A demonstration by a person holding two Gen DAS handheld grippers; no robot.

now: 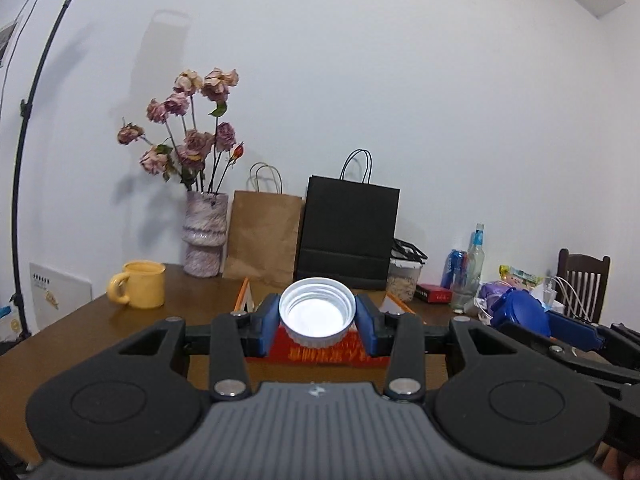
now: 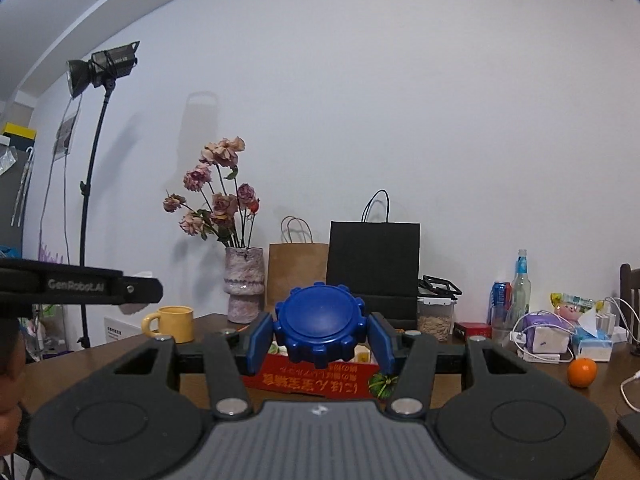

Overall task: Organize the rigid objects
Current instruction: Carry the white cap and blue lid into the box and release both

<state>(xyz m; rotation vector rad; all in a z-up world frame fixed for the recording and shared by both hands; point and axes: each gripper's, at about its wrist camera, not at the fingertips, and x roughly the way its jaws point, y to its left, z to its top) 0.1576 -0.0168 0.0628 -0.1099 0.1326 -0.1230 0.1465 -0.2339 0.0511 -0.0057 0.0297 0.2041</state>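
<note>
My left gripper (image 1: 317, 316) is shut on a white screw lid (image 1: 317, 311), held open side toward the camera above a red cardboard box (image 1: 320, 354). My right gripper (image 2: 320, 330) is shut on a blue ribbed lid (image 2: 320, 326), its flat top facing the camera, above the same red box (image 2: 316, 378). In the left wrist view the right gripper (image 1: 560, 326) shows at the right with the blue lid (image 1: 520, 312). A small green-striped object (image 2: 382, 384) lies by the box.
A wooden table (image 1: 100, 336) holds a yellow mug (image 1: 140, 284), a vase of dried roses (image 1: 204, 236), brown (image 1: 262, 236) and black (image 1: 348, 232) paper bags, a food container (image 2: 436, 316), bottles (image 2: 520, 288), an orange (image 2: 582, 372) and cables. A light stand (image 2: 90, 200) stands at left.
</note>
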